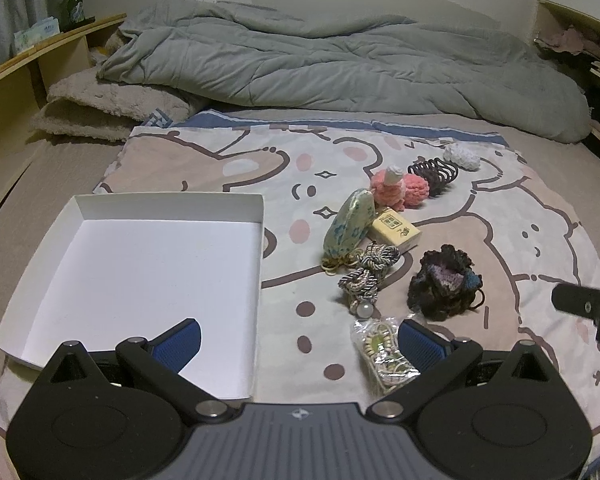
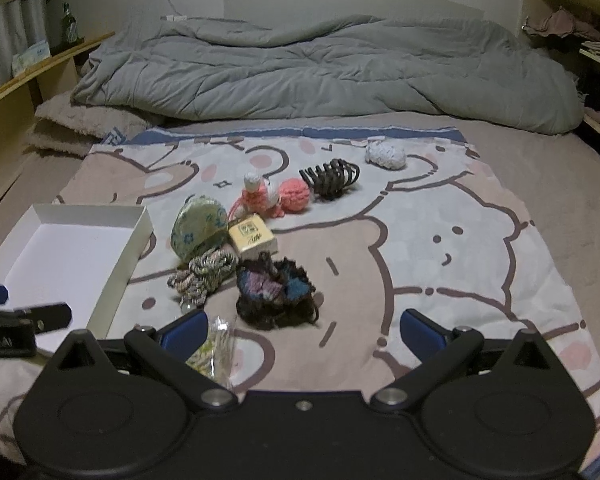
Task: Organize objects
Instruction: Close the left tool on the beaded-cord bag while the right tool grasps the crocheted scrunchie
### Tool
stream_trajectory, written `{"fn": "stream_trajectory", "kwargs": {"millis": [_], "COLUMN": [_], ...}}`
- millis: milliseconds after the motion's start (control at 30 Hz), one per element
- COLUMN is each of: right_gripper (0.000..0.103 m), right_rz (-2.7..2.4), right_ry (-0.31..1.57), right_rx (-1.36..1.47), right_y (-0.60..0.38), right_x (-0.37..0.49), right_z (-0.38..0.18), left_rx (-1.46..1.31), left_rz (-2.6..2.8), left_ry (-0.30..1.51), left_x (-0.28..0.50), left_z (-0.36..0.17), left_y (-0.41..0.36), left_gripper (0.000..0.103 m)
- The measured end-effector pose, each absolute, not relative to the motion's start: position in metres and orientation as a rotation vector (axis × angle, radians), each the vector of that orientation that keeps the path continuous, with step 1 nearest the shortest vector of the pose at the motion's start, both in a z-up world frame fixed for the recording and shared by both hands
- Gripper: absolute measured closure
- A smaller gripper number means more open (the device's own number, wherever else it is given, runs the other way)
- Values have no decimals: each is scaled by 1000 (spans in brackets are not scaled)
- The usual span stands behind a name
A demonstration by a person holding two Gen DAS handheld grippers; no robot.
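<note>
Both tools are spread wide and hold nothing. The left tool (image 1: 300,340) hangs low over the bed, by the empty white box (image 1: 140,264). A small clear bag of beads (image 1: 382,354) lies beside its right finger. The right tool (image 2: 302,330) hangs near the dark scrunchie (image 2: 276,292).

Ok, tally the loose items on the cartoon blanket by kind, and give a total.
Knitted or crocheted pieces: 4 (white, pink pair, dark scrunchie)
Hair claw: 1
Floral pouch: 1
Small box: 1
Cord knot: 1
Plastic packet: 1
Total: 9
</note>
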State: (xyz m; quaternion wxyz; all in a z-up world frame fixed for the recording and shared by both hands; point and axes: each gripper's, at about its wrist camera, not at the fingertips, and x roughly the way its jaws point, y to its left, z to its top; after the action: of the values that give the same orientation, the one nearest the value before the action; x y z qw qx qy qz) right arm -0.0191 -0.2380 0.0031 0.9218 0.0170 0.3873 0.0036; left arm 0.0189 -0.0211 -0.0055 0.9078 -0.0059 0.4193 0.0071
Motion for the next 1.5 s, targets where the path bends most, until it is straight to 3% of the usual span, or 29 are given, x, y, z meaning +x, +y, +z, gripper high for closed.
{"fn": "stream_trajectory", "kwargs": {"millis": [400, 1000, 1500], "right_gripper": [0, 0, 0], "right_rz": [-2, 77, 182], "right_ry": [808, 860, 1008], "right_rx": [16, 170, 99], "right_y": [-250, -260, -237], "right_x": [25, 100, 119], "right_z": [-1, -47, -98], "left_rx": [-72, -37, -130], "left_rz": [11, 22, 6], "left_ry": [937, 1115, 1254], "left_x": [43, 91, 106], "left_z": [-28, -102, -142], "left_y": [-53, -100, -82], "left_gripper": [0, 0, 0]}}
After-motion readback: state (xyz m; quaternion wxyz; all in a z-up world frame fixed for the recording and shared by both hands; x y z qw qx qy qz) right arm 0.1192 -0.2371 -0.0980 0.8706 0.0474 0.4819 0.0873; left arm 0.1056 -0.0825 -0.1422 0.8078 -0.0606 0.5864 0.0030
